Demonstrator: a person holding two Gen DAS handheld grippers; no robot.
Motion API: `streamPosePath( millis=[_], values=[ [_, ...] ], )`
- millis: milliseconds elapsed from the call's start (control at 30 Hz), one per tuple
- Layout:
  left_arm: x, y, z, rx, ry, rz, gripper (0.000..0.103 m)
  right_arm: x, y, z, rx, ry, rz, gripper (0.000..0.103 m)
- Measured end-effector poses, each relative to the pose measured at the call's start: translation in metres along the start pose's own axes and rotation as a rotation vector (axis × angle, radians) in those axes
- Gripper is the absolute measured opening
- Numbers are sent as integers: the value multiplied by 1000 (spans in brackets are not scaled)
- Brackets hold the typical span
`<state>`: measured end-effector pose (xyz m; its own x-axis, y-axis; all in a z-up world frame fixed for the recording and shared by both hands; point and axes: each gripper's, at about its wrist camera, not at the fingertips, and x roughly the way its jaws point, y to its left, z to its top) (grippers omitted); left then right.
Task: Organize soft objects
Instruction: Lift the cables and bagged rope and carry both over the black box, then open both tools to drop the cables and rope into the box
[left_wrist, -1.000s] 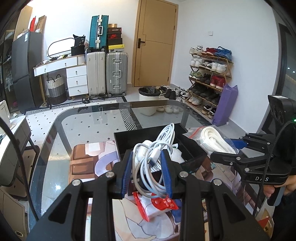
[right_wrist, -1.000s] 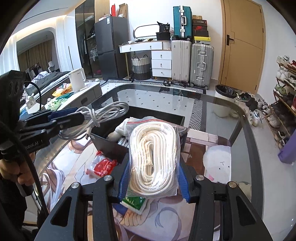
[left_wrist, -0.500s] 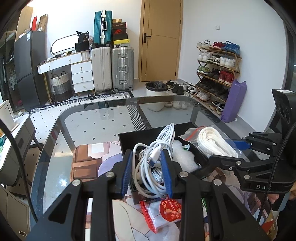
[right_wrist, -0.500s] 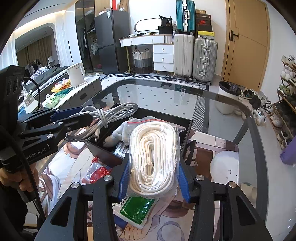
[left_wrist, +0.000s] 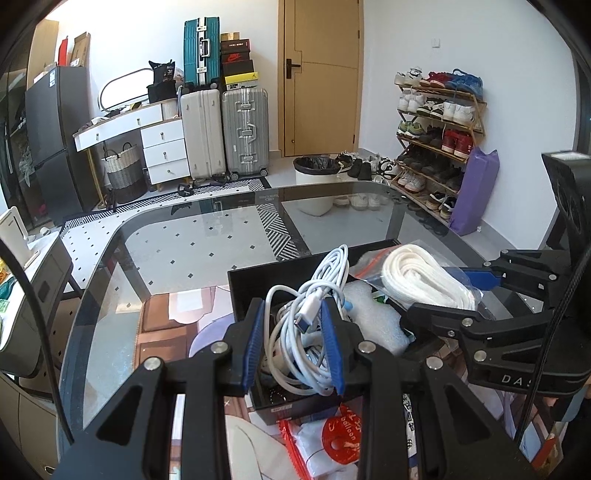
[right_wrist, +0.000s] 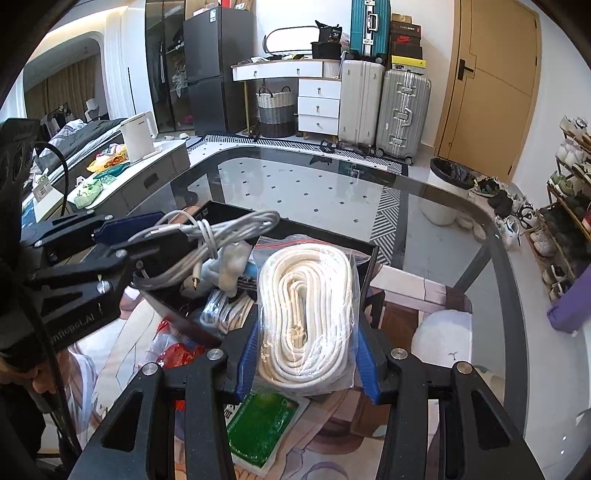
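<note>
Hiding much of the black box (left_wrist: 255, 284): left gripper (left_wrist: 295, 343) clamping coiled cable (left_wrist: 310, 314), right gripper (right_wrist: 306, 354) clamping bagged rope (right_wrist: 306, 314) above it.

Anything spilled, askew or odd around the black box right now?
Nothing spilled. Only oddity: the black box already looks heaped, while both tongs hold more over it: a white cable bundle and a bagged white rope coil.

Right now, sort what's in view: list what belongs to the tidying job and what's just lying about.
In the job:
- white cable bundle, in the left gripper
- bagged white rope, in the right gripper
- black box

Lying about:
- green packet
- red balloon packet
- suitcases
- shoe rack
</note>
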<state>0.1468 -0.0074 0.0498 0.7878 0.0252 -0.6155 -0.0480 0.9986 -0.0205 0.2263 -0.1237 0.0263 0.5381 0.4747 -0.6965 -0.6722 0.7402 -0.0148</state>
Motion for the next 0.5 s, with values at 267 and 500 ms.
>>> streamPosePath(
  millis=[267, 500],
  values=[
    [9, 1, -2, -7, -4, -7, 29, 21, 7, 10, -37, 8, -16, 46],
    [15, 4, -5, -4, 9, -13, 29, 43, 6, 13, -25, 24, -5, 46]
  ],
)
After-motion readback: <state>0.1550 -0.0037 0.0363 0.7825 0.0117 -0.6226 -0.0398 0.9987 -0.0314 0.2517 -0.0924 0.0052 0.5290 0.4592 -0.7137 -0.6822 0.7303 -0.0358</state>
